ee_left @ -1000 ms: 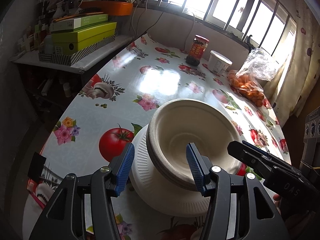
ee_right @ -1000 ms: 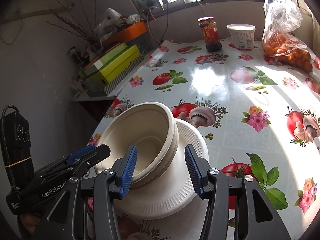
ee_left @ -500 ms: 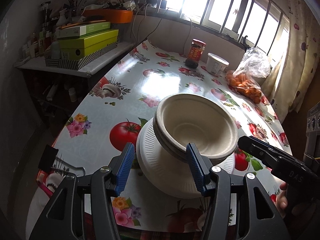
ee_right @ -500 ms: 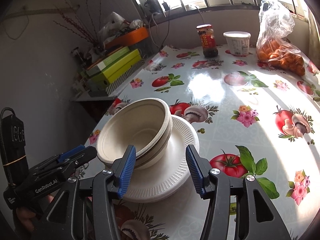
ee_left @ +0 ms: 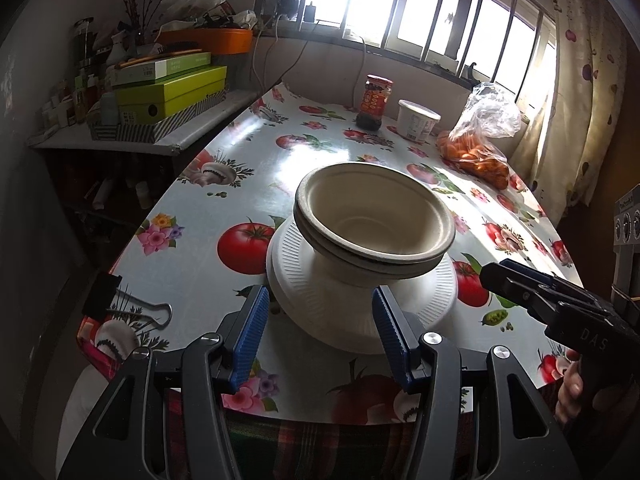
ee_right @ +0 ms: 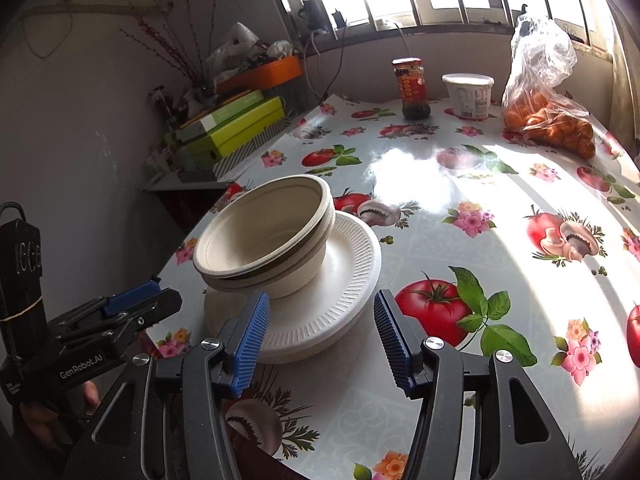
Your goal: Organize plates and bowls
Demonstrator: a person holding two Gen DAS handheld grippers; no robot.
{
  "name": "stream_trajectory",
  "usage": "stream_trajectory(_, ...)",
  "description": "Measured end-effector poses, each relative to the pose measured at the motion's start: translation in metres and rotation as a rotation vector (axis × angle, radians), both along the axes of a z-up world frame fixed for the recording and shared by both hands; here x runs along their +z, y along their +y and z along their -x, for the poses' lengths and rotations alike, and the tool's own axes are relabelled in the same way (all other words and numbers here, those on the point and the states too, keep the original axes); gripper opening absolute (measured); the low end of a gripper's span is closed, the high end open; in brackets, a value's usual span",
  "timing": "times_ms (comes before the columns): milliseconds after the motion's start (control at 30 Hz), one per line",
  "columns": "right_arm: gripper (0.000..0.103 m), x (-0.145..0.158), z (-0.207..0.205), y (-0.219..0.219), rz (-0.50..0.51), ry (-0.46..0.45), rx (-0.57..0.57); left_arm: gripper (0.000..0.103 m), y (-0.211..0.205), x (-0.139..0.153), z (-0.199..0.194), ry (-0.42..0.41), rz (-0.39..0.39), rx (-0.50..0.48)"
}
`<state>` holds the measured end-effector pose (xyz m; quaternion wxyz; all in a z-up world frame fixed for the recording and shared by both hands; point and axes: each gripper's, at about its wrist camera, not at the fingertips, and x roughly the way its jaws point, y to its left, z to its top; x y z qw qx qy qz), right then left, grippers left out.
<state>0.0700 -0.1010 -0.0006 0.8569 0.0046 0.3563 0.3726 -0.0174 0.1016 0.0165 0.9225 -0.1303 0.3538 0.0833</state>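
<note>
Readable writing is sparse: "GenRobot.AI" runs along the left gripper (ee_right: 136, 304) in the right wrist view, and "DAS" shows on the right gripper (ee_left: 516, 280) in the left wrist view, while the labels on the red-lidded jar (ee_right: 412, 88) and white tub (ee_right: 467, 95) at the far edge are too small to read. Two nested bowls (ee_left: 372, 224) sit on a stack of white ribbed plates (ee_right: 340, 288), whose count I cannot tell, near the table's (ee_right: 460, 208) near-left edge. Both grippers hang wide open, holding nothing, just short of the stack.
</note>
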Motion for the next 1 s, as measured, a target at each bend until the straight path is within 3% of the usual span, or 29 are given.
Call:
stream_trajectory(400, 0.060, -0.029, 0.015, -0.015, 0.084, -0.028, 0.004, 0.055, -0.023, -0.039, 0.008, 0.094, -0.057, -0.032)
stream_trajectory(800, 0.063, -0.053, 0.017, -0.017, 0.151, 0.004, 0.024, 0.055, -0.034, -0.052, 0.003, 0.147, -0.083, -0.019)
stream_trajectory(1000, 0.071, -0.055, 0.018, -0.015, 0.176, -0.009, 0.024, 0.055, -0.038, -0.054, 0.002, 0.154, -0.095, -0.019)
